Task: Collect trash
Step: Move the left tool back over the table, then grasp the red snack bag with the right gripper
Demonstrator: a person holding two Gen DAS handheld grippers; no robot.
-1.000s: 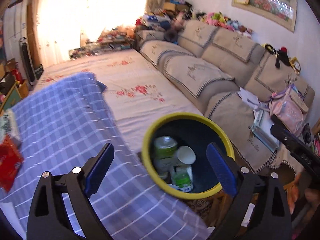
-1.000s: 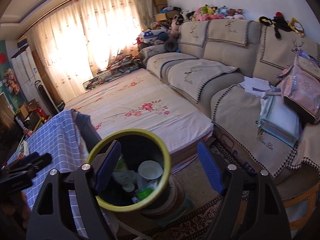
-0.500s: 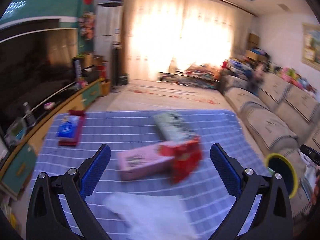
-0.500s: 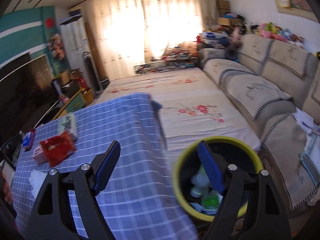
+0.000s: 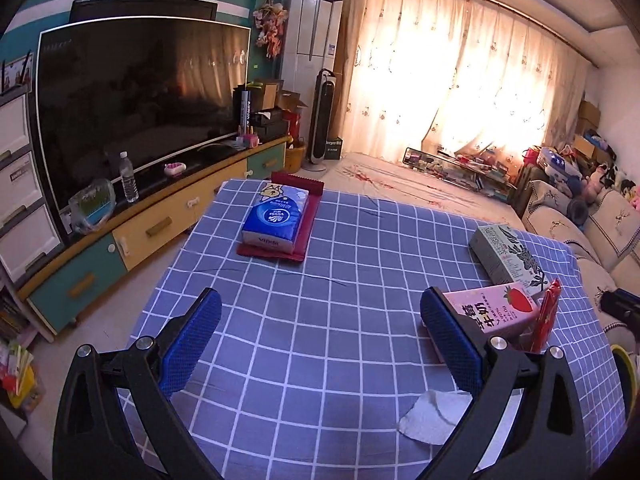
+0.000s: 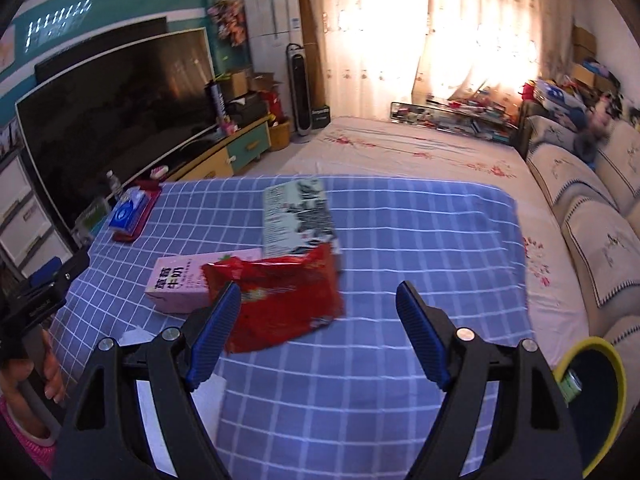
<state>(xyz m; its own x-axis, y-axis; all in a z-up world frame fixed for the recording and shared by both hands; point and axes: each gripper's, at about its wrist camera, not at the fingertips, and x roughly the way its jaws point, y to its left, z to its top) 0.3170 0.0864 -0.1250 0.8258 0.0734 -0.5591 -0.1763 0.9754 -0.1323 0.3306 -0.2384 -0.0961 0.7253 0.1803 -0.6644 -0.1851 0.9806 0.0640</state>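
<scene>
Daylight enters through the sheer curtains (image 5: 472,92), blown out to near white in both views. The television screen (image 5: 136,108) carries a dim reflection of that window glow. Checked surface (image 5: 320,320) evenly lit, with a bluish-violet cast. Left wrist view sharp. Right wrist view smeared by motion blur: red wrapper (image 6: 280,300) and far clutter soft. Strong fisheye bending and dark vignette at corners.

Black gripper (image 5: 320,344) frames, blue textured pads, silver screws; pink sleeve (image 6: 28,436).
</scene>
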